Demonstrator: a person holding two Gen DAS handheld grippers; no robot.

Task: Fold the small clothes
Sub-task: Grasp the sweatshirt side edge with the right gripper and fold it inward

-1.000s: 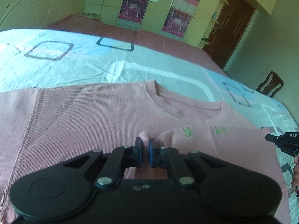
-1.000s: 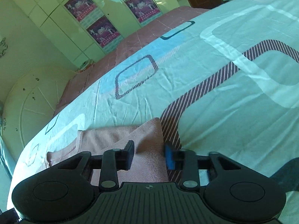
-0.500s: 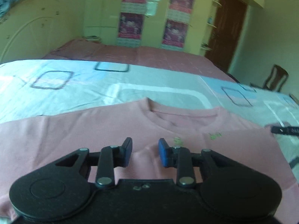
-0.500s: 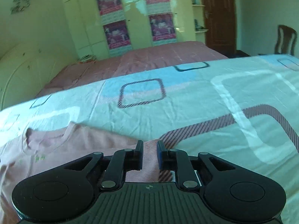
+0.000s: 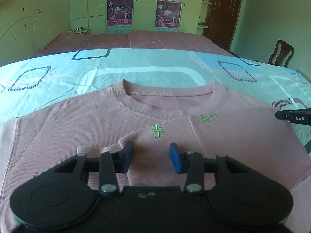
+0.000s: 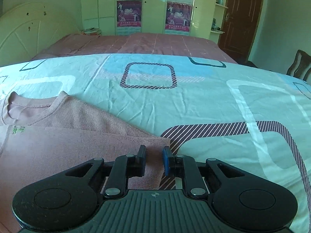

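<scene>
Left tool (image 5: 151,160): jaws apart, holding nothing, over folded sleeve (image 5: 175,136).
Right tool (image 6: 154,160): jaws apart astride the fold's corner.
Pink sweatshirt (image 5: 77,128): flat on bedsheet (image 6: 194,104).
Risk: snagged ribbed knit drags, undoing fold.

Both wrist cams low, close, facing wardrobe (image 5: 143,5), sharing sweater (image 5: 97,120).

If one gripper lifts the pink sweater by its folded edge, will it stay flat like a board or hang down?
The pink sweater will probably hang down: it is ribbed knit, and the folded-over sleeve already drapes softly. It looks light, since it lies thin on the bedsheet. A push would likely wrinkle it rather than slide it whole.
</scene>
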